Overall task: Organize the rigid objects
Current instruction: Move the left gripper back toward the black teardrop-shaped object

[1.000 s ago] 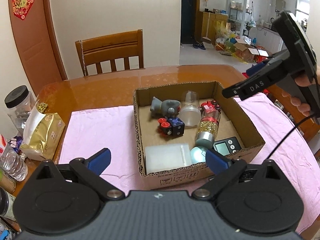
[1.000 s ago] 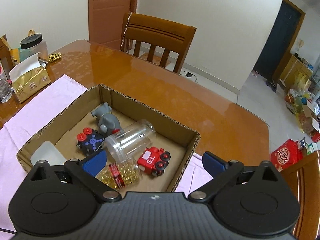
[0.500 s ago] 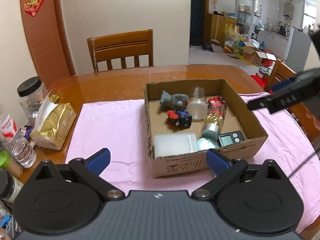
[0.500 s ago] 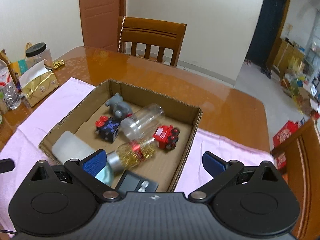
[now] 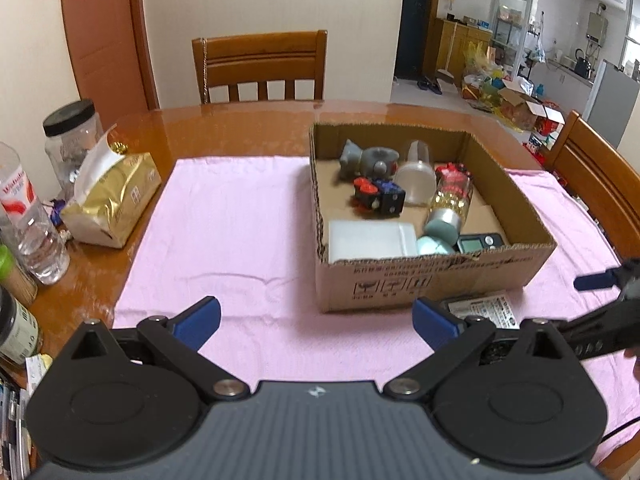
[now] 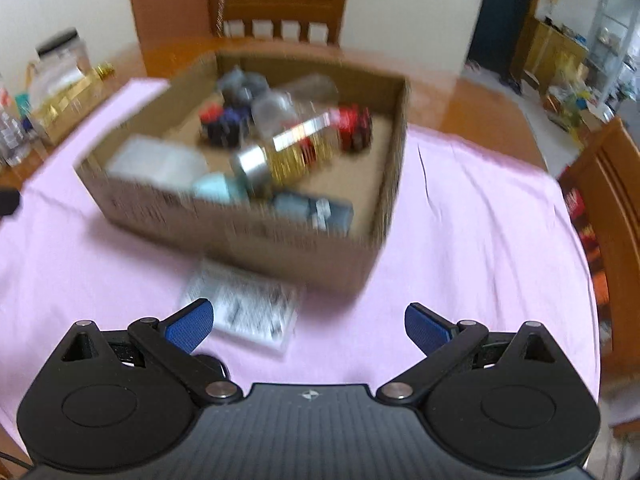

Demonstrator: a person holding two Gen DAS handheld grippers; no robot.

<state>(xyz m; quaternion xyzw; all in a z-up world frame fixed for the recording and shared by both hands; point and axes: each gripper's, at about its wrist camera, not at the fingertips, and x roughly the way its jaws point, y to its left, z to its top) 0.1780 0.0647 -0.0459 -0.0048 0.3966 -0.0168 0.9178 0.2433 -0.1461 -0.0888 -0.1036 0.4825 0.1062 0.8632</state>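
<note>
Wooden tabletop (image 5: pixel 248 128) under pink cloth (image 5: pixel 224 220), cardboard box (image 5: pixel 432 280) on cloth holding toys and jars, flat packet (image 6: pixel 244 312) just beside box front, left gripper (image 5: pixel 316 316) and right gripper (image 6: pixel 308 324) jaws released, empty

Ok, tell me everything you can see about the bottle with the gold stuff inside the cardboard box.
The bottle lies on its side in the cardboard box, its silver-grey cap pointing toward the box's near wall. The body looks like clear plastic or glass, filled with small gold pieces, with a red band near its far end. Its cap end sits against a pale teal round object, beside a small digital scale; the far end lies by a red toy. A clear cup lies alongside. Neither gripper touches it.
</note>
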